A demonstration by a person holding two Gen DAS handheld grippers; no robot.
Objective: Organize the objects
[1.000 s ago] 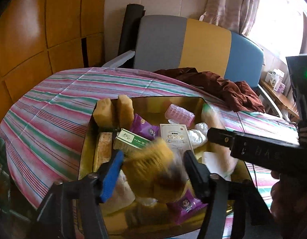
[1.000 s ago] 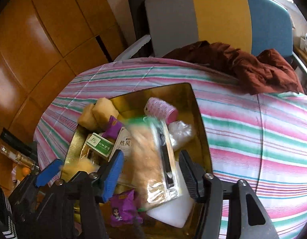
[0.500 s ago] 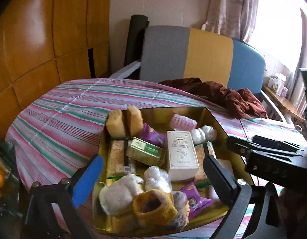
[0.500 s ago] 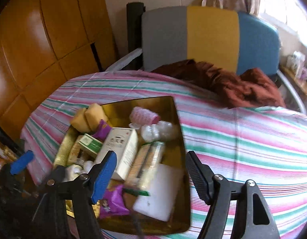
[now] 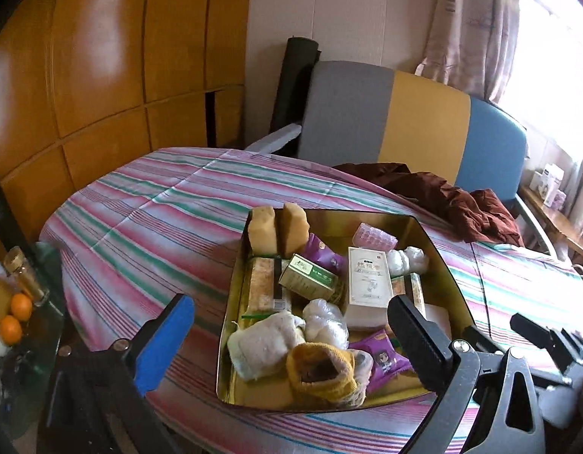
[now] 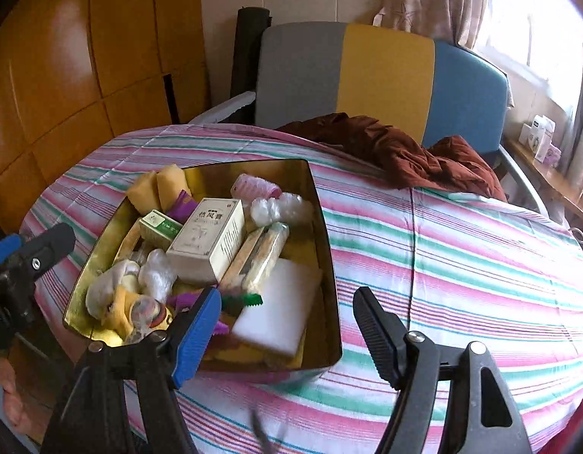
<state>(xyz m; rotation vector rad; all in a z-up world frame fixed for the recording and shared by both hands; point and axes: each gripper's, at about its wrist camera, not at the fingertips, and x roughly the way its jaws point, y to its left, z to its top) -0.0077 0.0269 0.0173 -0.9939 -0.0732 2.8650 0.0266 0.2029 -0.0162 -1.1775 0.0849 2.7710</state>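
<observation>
A gold metal tray (image 5: 448, 265) (image 6: 321, 204) sits on the striped bedcover, filled with small items: a white box (image 5: 368, 276) (image 6: 206, 242), a green box (image 5: 308, 278), two yellow sponges (image 5: 278, 225), a pink roller (image 6: 253, 186), a yellow knitted sock (image 5: 321, 372), purple packets and a white foam block (image 6: 276, 308). My left gripper (image 5: 291, 335) is open and empty, held back above the tray's near edge. My right gripper (image 6: 287, 327) is open and empty over the tray's near right corner.
A dark red cloth (image 6: 401, 151) lies at the bed's far side before a grey, yellow and blue headboard (image 6: 367, 72). A glass side table with oranges (image 5: 15, 314) and a jar stands at left. Wooden wall panels stand behind.
Both grippers let go of their items into the tray, the left the yellow sock, the right a wrapped packet. Both opened wide and drew back.
</observation>
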